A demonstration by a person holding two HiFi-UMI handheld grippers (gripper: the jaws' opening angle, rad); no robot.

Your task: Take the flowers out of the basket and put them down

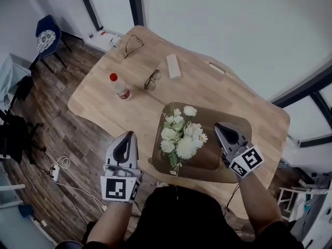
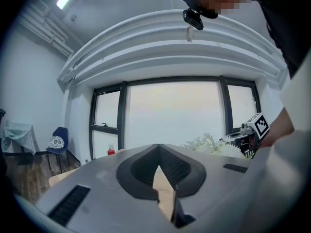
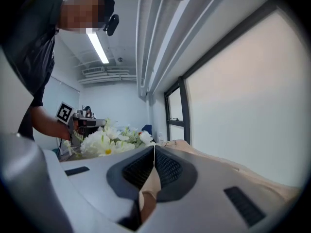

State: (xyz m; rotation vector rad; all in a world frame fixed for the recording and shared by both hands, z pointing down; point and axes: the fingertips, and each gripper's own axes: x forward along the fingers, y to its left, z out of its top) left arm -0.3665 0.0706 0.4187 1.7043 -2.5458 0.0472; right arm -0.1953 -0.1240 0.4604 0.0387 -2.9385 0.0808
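A bunch of white flowers (image 1: 181, 135) with green stems lies in a shallow brown basket (image 1: 231, 122) near the front of the wooden table (image 1: 104, 102). My left gripper (image 1: 130, 133) hangs just left of the basket by the table's front edge, jaws shut and holding nothing. My right gripper (image 1: 216, 124) hovers over the basket's right part, beside the blooms, also shut and holding nothing. In the left gripper view the jaw tips (image 2: 158, 145) meet, with the flowers (image 2: 209, 144) off to the right. From the right gripper (image 3: 154, 147) the flowers (image 3: 107, 142) show at the left.
Farther back on the table stand a red-capped bottle (image 1: 120, 85), a pair of glasses (image 1: 152, 80), a second pair (image 1: 133, 44), a white block (image 1: 173, 66) and a small white piece (image 1: 217, 68). A blue chair (image 1: 47, 35) stands on the floor at the far left.
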